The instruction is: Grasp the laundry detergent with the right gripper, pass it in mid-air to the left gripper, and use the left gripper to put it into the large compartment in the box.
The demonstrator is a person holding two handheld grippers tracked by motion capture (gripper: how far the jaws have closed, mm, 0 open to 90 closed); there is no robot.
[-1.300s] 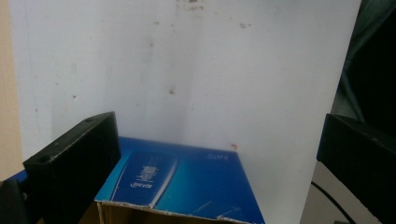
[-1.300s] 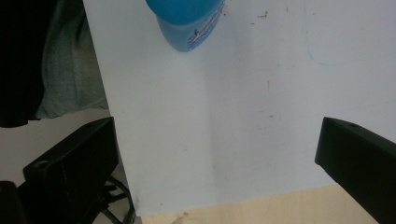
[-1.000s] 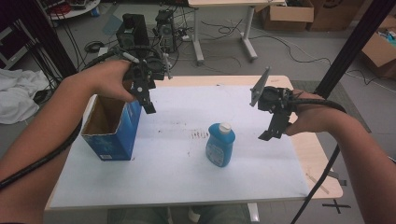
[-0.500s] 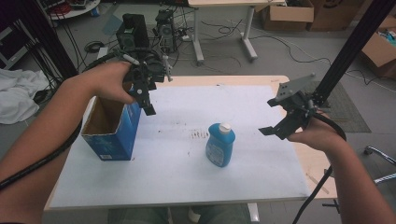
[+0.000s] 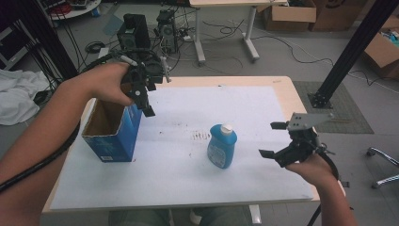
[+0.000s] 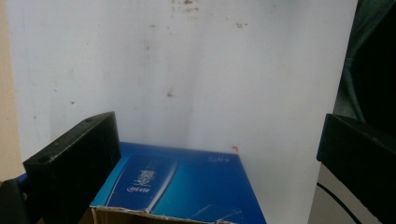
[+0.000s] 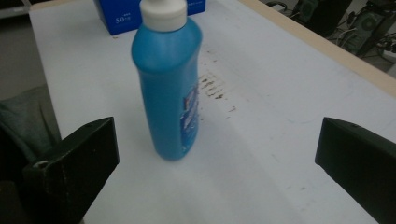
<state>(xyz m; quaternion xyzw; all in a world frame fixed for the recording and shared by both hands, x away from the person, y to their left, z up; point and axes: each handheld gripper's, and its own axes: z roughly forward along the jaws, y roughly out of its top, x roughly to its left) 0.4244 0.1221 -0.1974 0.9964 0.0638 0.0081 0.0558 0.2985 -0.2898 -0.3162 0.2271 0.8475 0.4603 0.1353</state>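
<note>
1. Two grippers are up over the table point(image 5: 282, 89), each with its jaws spread wide and nothing between them.
2. The right gripper point(image 5: 274, 140) hangs at about 4 o'clock from the table's centre, near the right edge, with its jaws pointing toward 9 o'clock.
3. In the right gripper view, the blue bottle point(image 7: 169, 84) stands upright ahead of that gripper's jaws, apart from both, closer to the left one.
4. In the high view the blue bottle point(image 5: 222, 146) sits just below the table's centre, its white cap point(image 5: 227, 128) on top, with a patch of brown marks point(image 5: 201, 135) just beside it at 10 o'clock.
5. The left gripper point(image 5: 142, 97) hovers at about 10 o'clock, over the right wall of the open blue box point(image 5: 113, 137), jaws pointing down.
6. In the left gripper view, the box's blue side point(image 6: 177, 184) lies between the released jaws, without touching them.
7. Box and bottle stand well apart on the white sheet point(image 5: 179, 179).
</note>
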